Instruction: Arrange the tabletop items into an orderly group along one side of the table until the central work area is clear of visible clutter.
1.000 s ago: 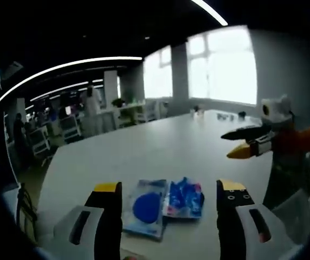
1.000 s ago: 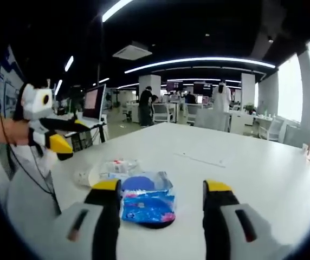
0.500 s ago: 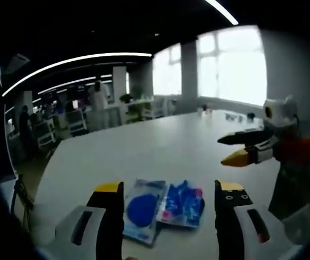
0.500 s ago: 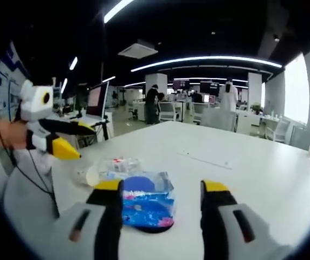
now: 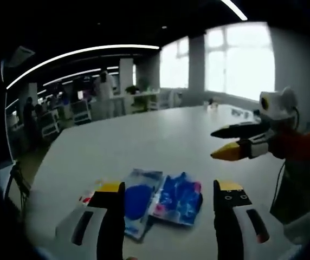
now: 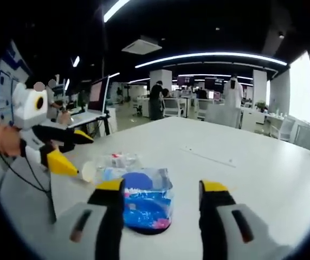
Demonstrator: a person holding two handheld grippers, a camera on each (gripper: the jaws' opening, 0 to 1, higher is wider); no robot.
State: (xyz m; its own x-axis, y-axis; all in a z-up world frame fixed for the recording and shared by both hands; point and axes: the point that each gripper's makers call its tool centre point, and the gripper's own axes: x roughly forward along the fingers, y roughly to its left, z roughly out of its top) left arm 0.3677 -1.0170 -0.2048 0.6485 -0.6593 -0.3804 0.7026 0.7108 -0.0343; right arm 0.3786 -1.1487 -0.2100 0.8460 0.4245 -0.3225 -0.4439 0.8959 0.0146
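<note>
Both hand-held grippers apart, blue packets between; clear packet in right gripper view

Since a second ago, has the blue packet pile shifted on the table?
No. The blue packets keep their place beside the clear wrapper on the table; only the cameras moved.

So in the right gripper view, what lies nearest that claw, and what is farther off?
1. Blue packet, between the jaws of the right claw.
2. Clear packet, just beyond it, to the left.
3. Line on the table, farther out, right of centre.
</note>
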